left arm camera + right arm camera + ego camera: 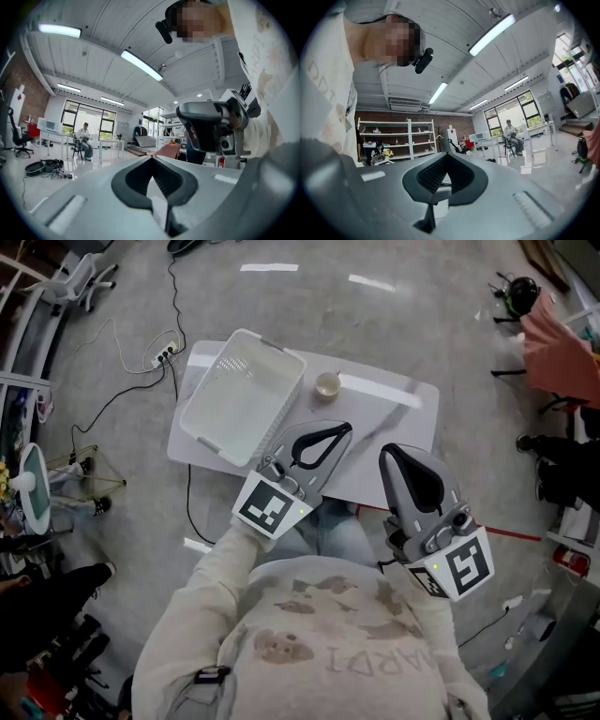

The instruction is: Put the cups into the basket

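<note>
A small beige cup (327, 384) stands on the white table (398, 418), just right of the empty white basket (208, 440). In the head view my left gripper (348, 427) is held over the table's near edge, jaws closed tip to tip with nothing in them. My right gripper (387, 454) hangs beside it, nearer my body, also shut and empty. Both gripper views point up at the ceiling and the room, so neither shows the cup or the basket. In the left gripper view the closed left gripper (151, 157) has the right gripper's body (211, 126) behind it. In its own view the right gripper (446, 154) is closed too.
A power strip with cables (164, 354) lies on the floor left of the table. An office chair (80, 277) stands at the far left, a pink cloth (558, 352) at the right. A person sits far off (84, 138); shelves (398, 138) line a wall.
</note>
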Demonstrator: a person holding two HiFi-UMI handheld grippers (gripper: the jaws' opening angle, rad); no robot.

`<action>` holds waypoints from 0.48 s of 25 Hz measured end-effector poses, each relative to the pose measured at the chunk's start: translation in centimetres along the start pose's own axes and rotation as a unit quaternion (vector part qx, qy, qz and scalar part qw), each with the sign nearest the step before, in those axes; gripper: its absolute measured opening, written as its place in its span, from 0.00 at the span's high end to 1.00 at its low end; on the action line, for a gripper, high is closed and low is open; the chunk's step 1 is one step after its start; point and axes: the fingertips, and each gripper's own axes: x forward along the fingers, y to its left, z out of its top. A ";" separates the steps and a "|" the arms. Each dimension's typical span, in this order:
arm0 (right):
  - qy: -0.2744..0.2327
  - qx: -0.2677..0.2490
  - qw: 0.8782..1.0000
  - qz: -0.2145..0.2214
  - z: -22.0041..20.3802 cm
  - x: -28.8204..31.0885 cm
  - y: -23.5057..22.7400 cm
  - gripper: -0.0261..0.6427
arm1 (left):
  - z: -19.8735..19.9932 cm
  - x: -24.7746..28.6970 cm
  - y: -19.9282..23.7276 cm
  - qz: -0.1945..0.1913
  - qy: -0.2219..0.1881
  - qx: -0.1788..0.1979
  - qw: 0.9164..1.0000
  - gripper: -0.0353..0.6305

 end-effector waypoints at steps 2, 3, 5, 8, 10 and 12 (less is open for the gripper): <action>0.002 0.004 1.000 0.016 -0.2 -0.3 -1.8 0.93 | -1.4 1.7 0.6 0.022 0.006 0.009 1.000 0.95; 0.003 0.005 1.000 0.023 -0.3 -0.4 -2.5 0.93 | -2.1 2.3 0.9 0.033 0.011 0.012 0.999 0.93; 0.003 0.007 0.999 0.032 -0.9 -0.2 -3.7 0.93 | -3.7 3.3 1.6 0.054 0.028 0.020 0.998 0.89; 0.002 0.015 0.999 0.039 -1.9 0.3 -4.7 0.93 | -7.3 4.2 2.4 0.069 0.068 0.016 0.995 0.85; -0.002 0.024 0.999 0.040 -2.5 0.9 -5.2 0.93 | -10.0 4.5 2.9 0.077 0.095 0.001 0.993 0.84; -0.004 0.030 0.999 0.039 -3.2 1.5 -6.1 0.93 | -12.4 4.9 3.5 0.078 0.124 -0.003 0.989 0.82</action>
